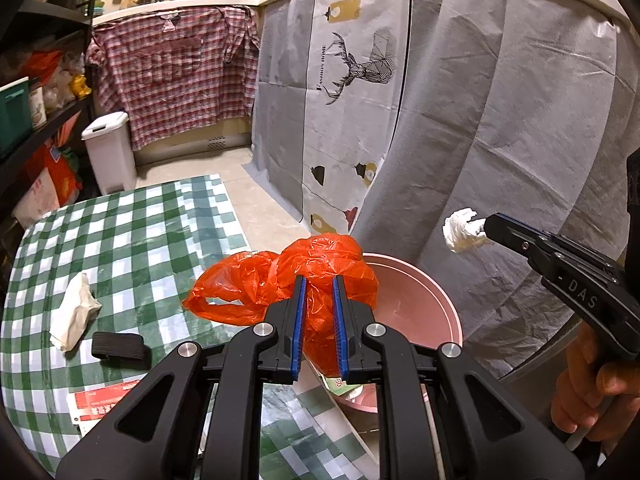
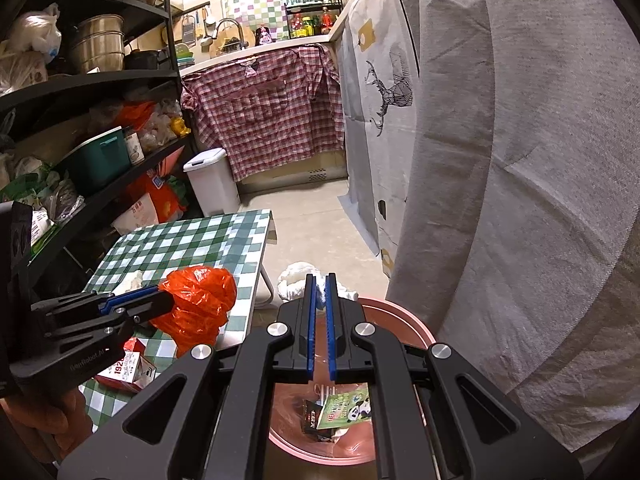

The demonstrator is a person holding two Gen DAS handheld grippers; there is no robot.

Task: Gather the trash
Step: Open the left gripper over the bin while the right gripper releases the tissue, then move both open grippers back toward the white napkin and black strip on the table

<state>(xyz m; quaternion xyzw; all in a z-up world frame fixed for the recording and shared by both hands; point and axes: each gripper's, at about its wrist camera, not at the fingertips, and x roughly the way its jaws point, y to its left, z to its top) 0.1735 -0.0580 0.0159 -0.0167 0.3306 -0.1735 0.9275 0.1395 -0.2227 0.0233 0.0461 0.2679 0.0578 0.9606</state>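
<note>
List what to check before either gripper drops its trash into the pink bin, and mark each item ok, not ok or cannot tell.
1. Left gripper shut on orange bag: ok.
2. Right gripper shut on tissue: ok.
3. Bin open, with room inside: ok.
4. Tissue above bin: ok.
5. Bag fully over bin: cannot tell.
6. Table free of trash: not ok, crumpled paper remains.

- Between your left gripper's (image 1: 319, 284) ribbed blue pads: an orange bag (image 1: 320, 268) of thin, glossy, crinkled plastic.
- In your right gripper (image 2: 320, 280): soft, matt white tissue (image 2: 296, 284).
- Below it: a smooth pink plastic bin (image 2: 416, 330).
- Left of the bag: a checked tablecloth (image 1: 132, 240) with a slight sheen.
</note>
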